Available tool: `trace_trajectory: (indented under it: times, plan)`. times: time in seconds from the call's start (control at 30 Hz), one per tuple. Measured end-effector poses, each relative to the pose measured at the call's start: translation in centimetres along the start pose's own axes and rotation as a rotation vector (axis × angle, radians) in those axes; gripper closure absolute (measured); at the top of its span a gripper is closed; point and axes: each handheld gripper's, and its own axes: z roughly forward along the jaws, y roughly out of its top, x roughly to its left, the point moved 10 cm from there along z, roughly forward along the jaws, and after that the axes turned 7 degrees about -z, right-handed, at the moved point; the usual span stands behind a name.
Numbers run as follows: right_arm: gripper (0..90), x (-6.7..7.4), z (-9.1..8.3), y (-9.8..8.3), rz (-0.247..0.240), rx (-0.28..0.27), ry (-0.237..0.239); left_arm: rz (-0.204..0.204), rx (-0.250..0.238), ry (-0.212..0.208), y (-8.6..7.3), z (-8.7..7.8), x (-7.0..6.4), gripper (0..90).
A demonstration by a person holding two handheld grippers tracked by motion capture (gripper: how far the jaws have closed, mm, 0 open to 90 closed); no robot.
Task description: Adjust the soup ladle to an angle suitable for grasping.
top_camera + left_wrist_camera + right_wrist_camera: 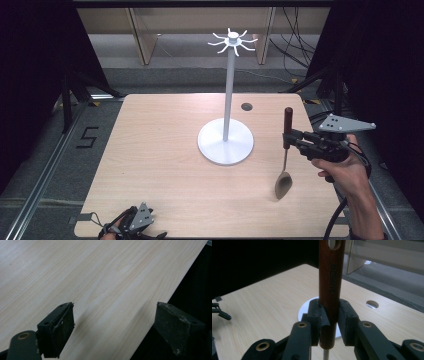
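Wooden ladle [331, 290] handle, "SUPOR" legible close-up

Spoon [285, 162]: dark red-brown wooden handle with a hanging slot at top, thin metal shank, greyish bowl. Hangs upright, bowl down, above the worktop's [160, 160] right side.

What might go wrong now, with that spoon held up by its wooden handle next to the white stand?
1. The right tool grips only the low end of the spoon's smooth wooden handle, so the spoon may twist or slip.
2. The hanging hole is small and the hooks sit high on the thin stand; a miss seems likely.
3. Bumping the pole might rock the stand.
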Motion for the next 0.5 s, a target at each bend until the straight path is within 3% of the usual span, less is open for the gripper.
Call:
trace_trajectory:
  times: [0.1,0.17,0.5]
  plan:
    - [74.2,0.0,-0.1,0.3,0.008,-0.025,0.010,0.004,0.003,0.003,0.0,0.0,0.0,15.5]
    - [74.2,0.5,-0.2,0.9,0.032,-0.055,0.059,0.001,0.001,-0.001,0.0,0.0,0.0,15.5]
    - [74.1,0.3,0.6,4.1,-0.024,-0.067,0.034,0.001,0.000,-0.002,0.0,0.0,0.0,15.5]
